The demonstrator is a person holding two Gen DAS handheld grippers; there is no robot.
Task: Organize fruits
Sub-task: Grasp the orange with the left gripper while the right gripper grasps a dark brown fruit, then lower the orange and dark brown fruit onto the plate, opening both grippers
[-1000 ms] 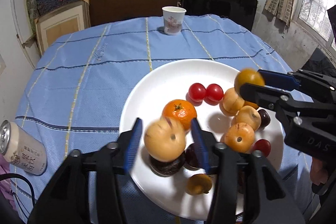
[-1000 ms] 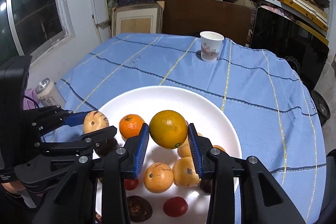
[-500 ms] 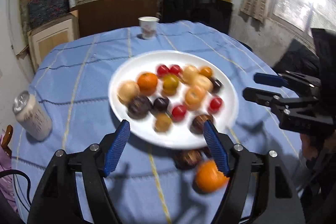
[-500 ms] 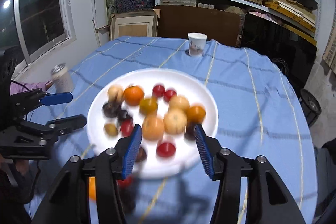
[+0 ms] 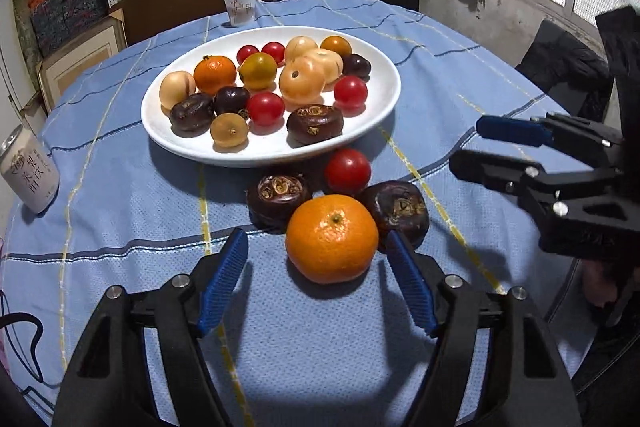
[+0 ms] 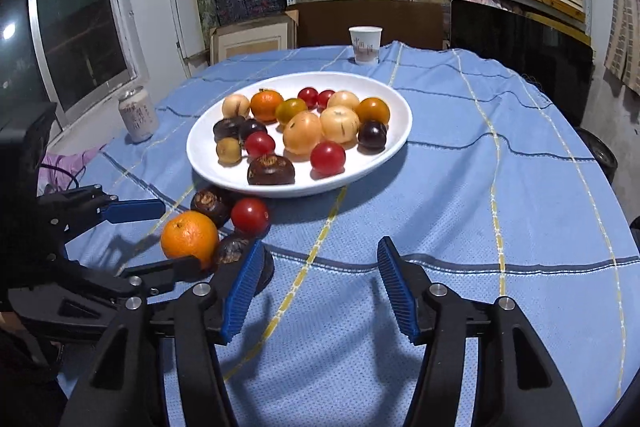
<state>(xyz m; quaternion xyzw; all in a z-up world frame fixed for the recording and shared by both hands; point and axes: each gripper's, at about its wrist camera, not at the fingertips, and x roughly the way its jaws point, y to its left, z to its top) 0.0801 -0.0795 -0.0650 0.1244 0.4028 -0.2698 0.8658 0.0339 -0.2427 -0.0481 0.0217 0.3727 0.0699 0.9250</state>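
A white plate holds several fruits: tomatoes, mandarins, pale round fruits and dark water chestnuts. On the blue cloth in front of it lie a mandarin, a red tomato and two dark water chestnuts. My left gripper straddles the mandarin. Its jaws are closing, and the pads stand clear of the peel. To the right, my right gripper hangs over bare cloth, its jaws opening with nothing between them.
A paper cup stands at the far edge of the round table. A drink can stands at the left edge. Shelves of boxes, a cardboard panel and a dark screen lie behind the table.
Both grippers have let go of the fruits they held over the plate and drawn back toward the near edge. The left one now sits around the mandarin on the cloth.
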